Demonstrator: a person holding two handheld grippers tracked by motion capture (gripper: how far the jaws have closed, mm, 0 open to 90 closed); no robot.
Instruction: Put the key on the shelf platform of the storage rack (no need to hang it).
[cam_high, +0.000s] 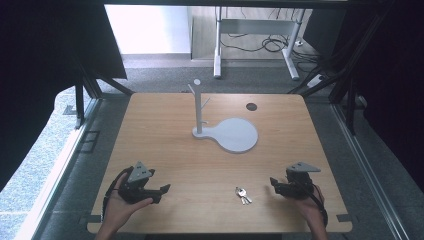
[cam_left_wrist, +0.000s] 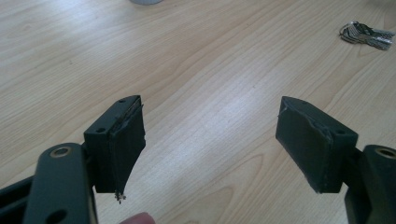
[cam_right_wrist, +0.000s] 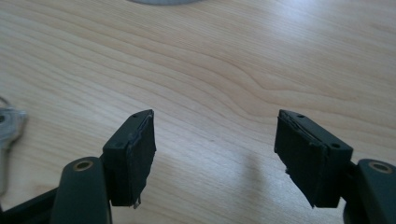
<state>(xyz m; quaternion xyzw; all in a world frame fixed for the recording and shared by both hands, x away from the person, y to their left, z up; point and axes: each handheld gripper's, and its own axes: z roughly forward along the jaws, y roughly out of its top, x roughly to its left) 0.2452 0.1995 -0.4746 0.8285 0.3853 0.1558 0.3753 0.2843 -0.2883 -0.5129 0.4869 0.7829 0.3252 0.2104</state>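
Two claws rest low at the near edge of the desk (cam_high: 150, 115), left claw (cam_high: 159, 192) and right claw (cam_high: 276, 184), both spread wide with nothing between the jaws. A small bunch of keys (cam_high: 242, 194) lies flat between them, nearer the right one; the white stand (cam_high: 226, 131) with its pegs sits well beyond. My worry: keys that flat could skid away from a closing jaw, or dangle loose and miss a thin peg
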